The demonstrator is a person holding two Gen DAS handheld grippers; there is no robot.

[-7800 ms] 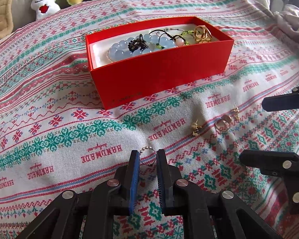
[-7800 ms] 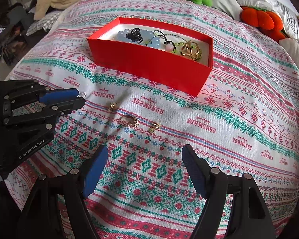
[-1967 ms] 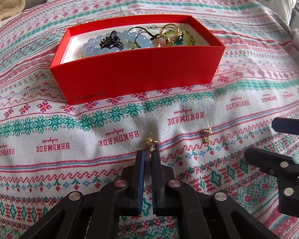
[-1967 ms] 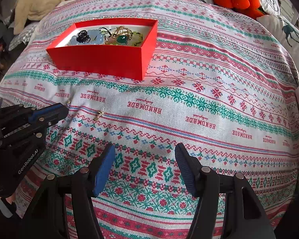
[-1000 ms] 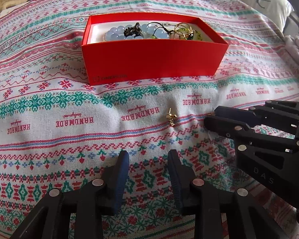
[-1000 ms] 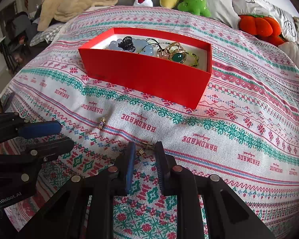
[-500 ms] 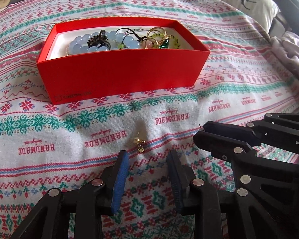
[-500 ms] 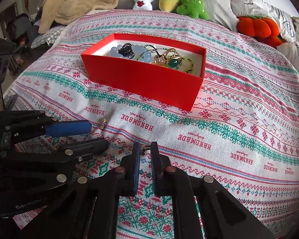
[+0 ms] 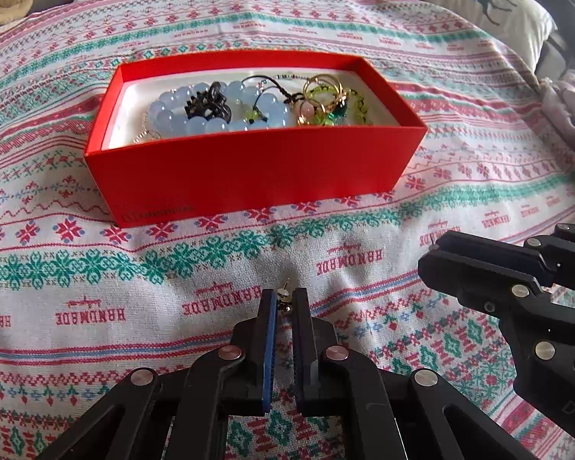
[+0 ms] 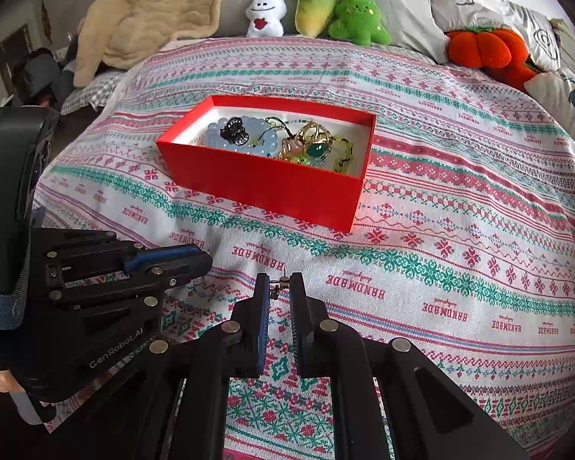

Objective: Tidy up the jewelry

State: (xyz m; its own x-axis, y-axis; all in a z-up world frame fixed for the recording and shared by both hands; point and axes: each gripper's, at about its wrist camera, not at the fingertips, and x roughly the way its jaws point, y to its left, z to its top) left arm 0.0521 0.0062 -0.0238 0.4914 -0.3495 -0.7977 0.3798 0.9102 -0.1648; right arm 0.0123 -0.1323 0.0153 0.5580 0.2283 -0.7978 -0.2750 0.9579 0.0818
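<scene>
Each hand-held gripper pinches a small gold earring above the patterned bedspread (image 9: 460, 122): left hand-held gripper (image 9: 283, 301) holds one earring (image 9: 285, 296), right hand-held gripper (image 10: 279, 287) another earring (image 10: 280, 283). The red box (image 10: 272, 184) of jewelry sits just beyond.

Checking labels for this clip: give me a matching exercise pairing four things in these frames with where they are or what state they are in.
Things:
1. left gripper
2. right gripper
3. blue bead bracelet
4. white bunny plush

Places or states:
A. inside the red box, under a black hair clip
B. at the head of the bed, beside a yellow-green plush
C. shut on a small gold earring, seen from the left wrist
D. shut on a small stud earring, seen from the right wrist

Pairs: 1-C, 2-D, 3-A, 4-B
</scene>
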